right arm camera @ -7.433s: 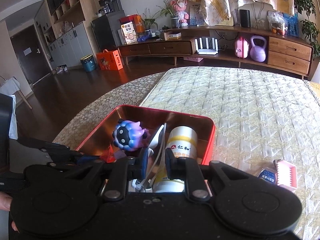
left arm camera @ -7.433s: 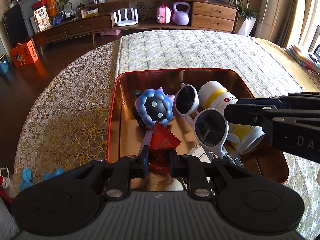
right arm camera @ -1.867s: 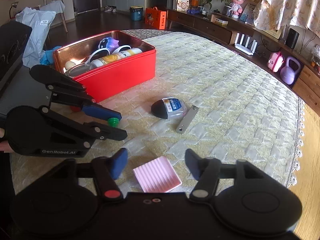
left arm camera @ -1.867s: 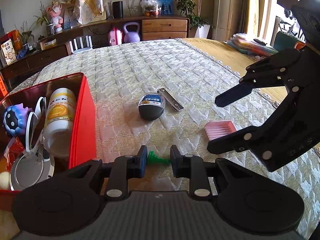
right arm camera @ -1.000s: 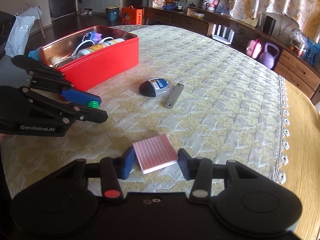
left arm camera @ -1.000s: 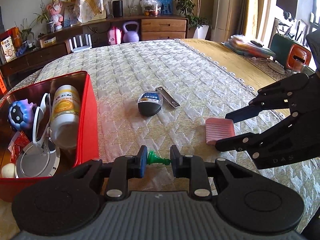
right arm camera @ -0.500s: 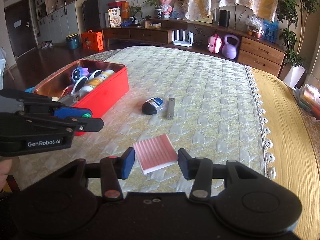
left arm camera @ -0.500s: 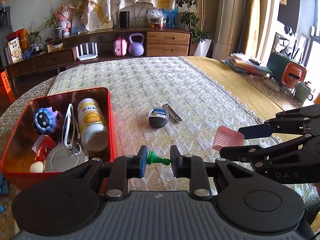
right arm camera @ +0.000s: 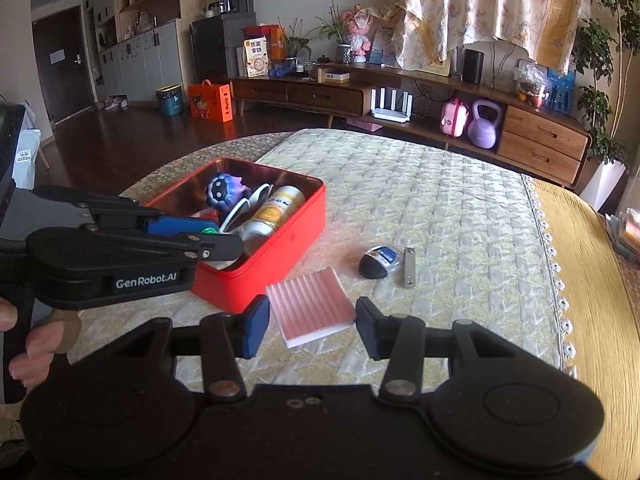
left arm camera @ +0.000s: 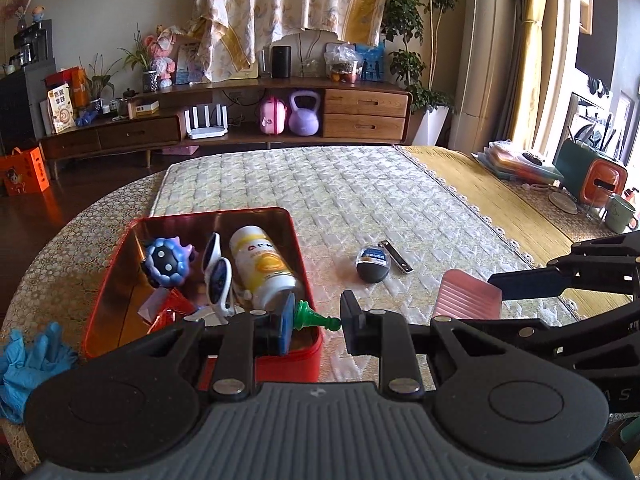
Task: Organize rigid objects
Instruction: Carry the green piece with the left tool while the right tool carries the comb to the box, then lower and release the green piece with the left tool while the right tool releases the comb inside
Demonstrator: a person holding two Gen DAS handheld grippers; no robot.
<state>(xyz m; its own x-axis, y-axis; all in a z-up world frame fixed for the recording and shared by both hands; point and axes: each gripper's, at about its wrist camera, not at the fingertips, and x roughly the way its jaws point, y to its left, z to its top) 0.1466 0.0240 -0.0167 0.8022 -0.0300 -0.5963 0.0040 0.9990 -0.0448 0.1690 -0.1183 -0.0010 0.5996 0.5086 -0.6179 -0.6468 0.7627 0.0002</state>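
Two grippers had risen since last check. We found left gripper (left arm camera: 316,319) clamped on green chess pawn (left arm camera: 314,315) over red tin (left arm camera: 306,360); right gripper (right arm camera: 312,325) gripping pink ridged pad (right arm camera: 310,306). Deposits judged imminent.

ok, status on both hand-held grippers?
Left hand-held gripper shut on green chess pawn, over red tin. Right hand-held gripper shut on pink ridged pad. Nothing blocking the tin.

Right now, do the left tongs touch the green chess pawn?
Touching. In the left wrist view the green chess pawn lies crosswise, pinched at both ends between the fingers of the left tongs.
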